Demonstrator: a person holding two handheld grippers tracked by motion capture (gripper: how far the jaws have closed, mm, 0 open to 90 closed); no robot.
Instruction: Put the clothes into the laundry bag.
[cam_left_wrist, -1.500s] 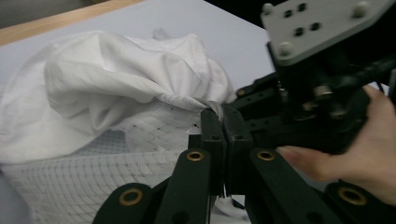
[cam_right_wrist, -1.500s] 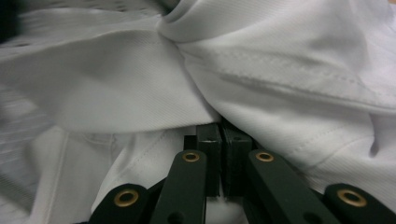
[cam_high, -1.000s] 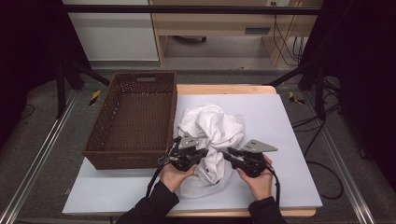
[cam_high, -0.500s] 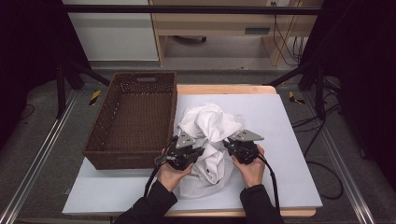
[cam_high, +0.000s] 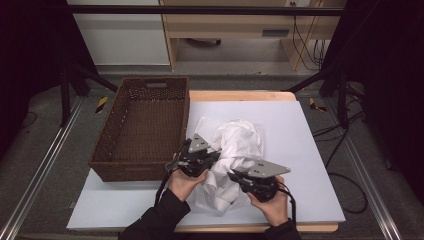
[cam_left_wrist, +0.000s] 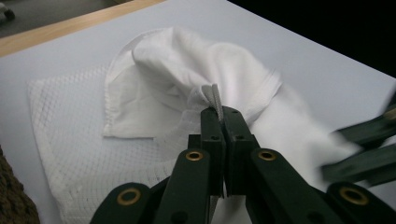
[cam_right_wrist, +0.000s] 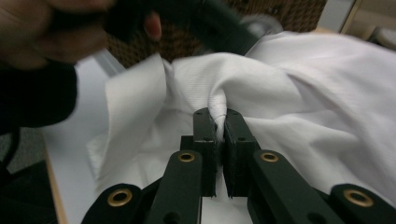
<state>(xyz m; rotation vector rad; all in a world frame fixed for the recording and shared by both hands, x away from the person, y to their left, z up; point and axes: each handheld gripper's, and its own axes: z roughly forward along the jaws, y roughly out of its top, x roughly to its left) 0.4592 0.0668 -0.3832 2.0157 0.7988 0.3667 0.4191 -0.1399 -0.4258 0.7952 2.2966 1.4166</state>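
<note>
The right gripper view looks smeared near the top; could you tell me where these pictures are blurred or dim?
In the right gripper view the hand at top left is motion-blurred, while the jaws pinching the white cloth are sharp. In the left gripper view the other gripper at the right edge is streaked. The high view is soft, with dark sides and an evenly lit table.

Black sleeves (cam_high: 160, 220), black jaws, brass screws
</note>
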